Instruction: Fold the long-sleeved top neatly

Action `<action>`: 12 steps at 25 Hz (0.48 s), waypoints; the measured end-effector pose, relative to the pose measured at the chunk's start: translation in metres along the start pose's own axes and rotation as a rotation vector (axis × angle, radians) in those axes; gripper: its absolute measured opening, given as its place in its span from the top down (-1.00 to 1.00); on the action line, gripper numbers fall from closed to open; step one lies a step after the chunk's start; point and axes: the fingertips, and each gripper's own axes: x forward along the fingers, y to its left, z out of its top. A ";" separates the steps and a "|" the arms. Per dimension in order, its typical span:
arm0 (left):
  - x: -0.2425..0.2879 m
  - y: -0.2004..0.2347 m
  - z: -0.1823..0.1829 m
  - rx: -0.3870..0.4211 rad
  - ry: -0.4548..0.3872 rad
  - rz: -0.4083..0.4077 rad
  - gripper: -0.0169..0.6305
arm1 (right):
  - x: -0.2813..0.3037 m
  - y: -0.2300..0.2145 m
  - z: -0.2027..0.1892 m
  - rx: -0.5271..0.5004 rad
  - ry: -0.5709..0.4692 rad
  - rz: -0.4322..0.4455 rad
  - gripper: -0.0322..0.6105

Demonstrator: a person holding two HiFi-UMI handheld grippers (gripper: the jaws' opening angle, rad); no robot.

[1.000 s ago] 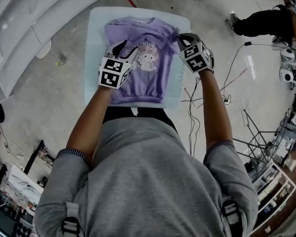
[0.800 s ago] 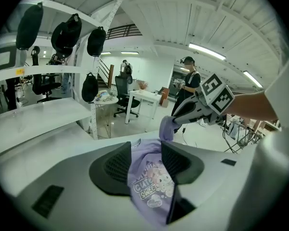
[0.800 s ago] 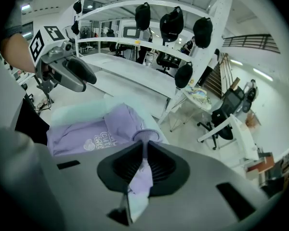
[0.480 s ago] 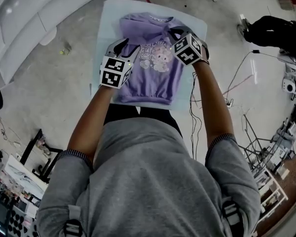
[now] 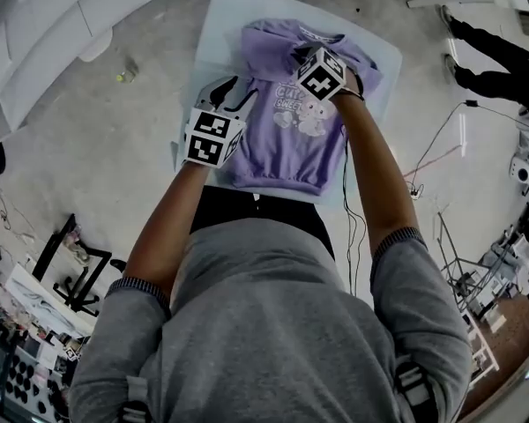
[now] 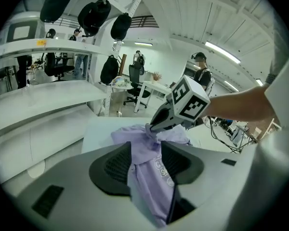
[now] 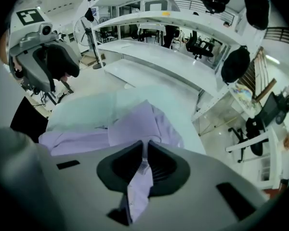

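1. Lilac cloth: the long-sleeved top (image 5: 291, 135) lies on the pale tabletop (image 5: 213, 33) in the upper middle of the head view. Its printed front faces up and its hem is nearest the person.
2. The left gripper (image 5: 229, 93) sits at the top's left edge. In the left gripper view a thick fold of the lilac fabric fills the gap between its jaws, which stand fairly wide and touch the cloth on both sides.
3. The right gripper (image 5: 301, 58) is over the neck end of the top and points steeply down. In the right gripper view its jaws are nearly together, pinching a thin strip of fabric that carries a small white label.
4. In the left gripper view, the right gripper's tips hold a raised bunch of cloth just beyond the left jaws.
5. The person's right forearm (image 5: 370, 174) crosses the top's right side and hides that edge.
6. Cables (image 5: 428, 152) trail over the grey floor to the right of the tabletop. White shelves (image 5: 44, 25) fill the upper left, and another person's dark-clad legs (image 5: 498, 55) show at the upper right. Black bags (image 6: 94, 14) hang from a rack in the left gripper view.
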 end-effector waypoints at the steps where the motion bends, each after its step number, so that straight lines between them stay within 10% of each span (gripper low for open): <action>1: -0.001 0.005 -0.002 -0.005 0.004 0.003 0.27 | 0.008 0.001 0.002 0.021 0.007 0.005 0.76; 12: -0.002 0.046 -0.022 -0.038 0.044 0.024 0.27 | 0.053 0.030 0.046 0.360 -0.123 0.128 0.38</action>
